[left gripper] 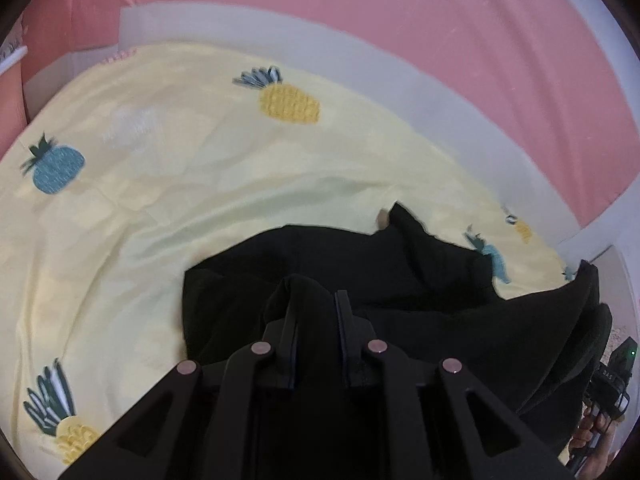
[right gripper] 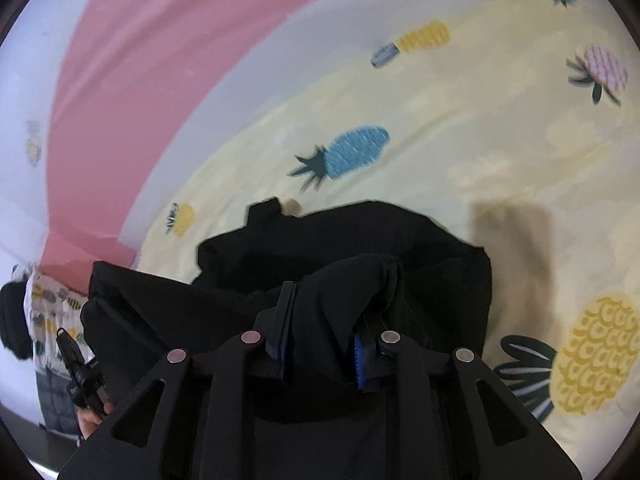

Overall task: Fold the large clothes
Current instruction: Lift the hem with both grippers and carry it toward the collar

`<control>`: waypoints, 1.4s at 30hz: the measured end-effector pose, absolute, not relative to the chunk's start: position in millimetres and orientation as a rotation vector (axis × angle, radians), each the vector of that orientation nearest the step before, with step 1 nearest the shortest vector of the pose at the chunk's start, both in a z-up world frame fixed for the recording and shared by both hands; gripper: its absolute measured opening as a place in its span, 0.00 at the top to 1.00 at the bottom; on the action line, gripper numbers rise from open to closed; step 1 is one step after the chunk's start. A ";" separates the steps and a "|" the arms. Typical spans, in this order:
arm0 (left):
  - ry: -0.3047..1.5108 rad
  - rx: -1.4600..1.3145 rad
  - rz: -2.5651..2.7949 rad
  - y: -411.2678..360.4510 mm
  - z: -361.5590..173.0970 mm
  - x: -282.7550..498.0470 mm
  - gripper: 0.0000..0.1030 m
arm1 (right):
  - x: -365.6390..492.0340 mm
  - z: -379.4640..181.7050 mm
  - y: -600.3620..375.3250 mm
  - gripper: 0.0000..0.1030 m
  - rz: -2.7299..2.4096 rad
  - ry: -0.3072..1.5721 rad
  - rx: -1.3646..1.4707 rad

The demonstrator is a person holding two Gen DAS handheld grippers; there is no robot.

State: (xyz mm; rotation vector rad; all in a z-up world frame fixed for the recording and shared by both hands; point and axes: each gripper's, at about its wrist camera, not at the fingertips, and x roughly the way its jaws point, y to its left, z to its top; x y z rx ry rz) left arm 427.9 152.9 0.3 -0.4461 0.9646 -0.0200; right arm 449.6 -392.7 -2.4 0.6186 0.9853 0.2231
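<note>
A large black garment (left gripper: 420,280) lies bunched on a pale yellow pineapple-print bedsheet (left gripper: 180,200). My left gripper (left gripper: 316,300) is shut on a fold of the black garment, which drapes over its left finger. In the right wrist view the same black garment (right gripper: 360,240) spreads ahead, and my right gripper (right gripper: 332,304) is shut on a bunched edge of it; cloth covers the space between the fingers. The garment stretches between both grippers. The other gripper and hand show at the right edge of the left view (left gripper: 608,384) and at the left edge of the right view (right gripper: 80,368).
The bedsheet (right gripper: 480,140) covers the bed. A white mattress edge (left gripper: 360,56) and a pink surface (left gripper: 440,20) lie beyond it. A shadow falls on the sheet (right gripper: 508,232) right of the garment.
</note>
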 end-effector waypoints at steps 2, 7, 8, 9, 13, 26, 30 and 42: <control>0.988 -0.452 -0.010 151.5 -14.3 438.7 0.81 | 459.5 -17.6 -394.5 0.73 0.208 1.005 0.649; 1.015 -0.464 -0.013 148.4 -34.8 455.3 0.79 | 472.7 -41.0 -396.1 0.64 0.201 1.014 0.704; 1.021 -0.469 -0.015 148.3 -36.5 457.5 0.78 | 473.8 -43.6 -396.5 0.59 0.207 1.012 0.717; 1.027 -0.482 -0.023 149.3 -36.8 458.5 0.76 | 473.9 -44.2 -397.7 0.57 0.212 1.006 0.727; 0.941 -0.576 -0.110 166.1 -13.5 447.6 0.30 | 467.1 -27.9 -401.7 0.34 0.260 0.956 0.754; 0.909 -0.452 -0.091 186.3 5.7 444.6 0.17 | 458.9 -5.2 -408.4 0.26 0.248 0.881 0.588; 1.023 -0.395 -0.075 172.4 -38.2 461.1 0.19 | 474.9 -33.5 -406.4 0.26 0.193 0.950 0.525; 0.806 -0.321 -0.093 164.5 3.0 464.7 0.85 | 485.6 -9.8 -414.3 0.85 0.165 0.842 0.457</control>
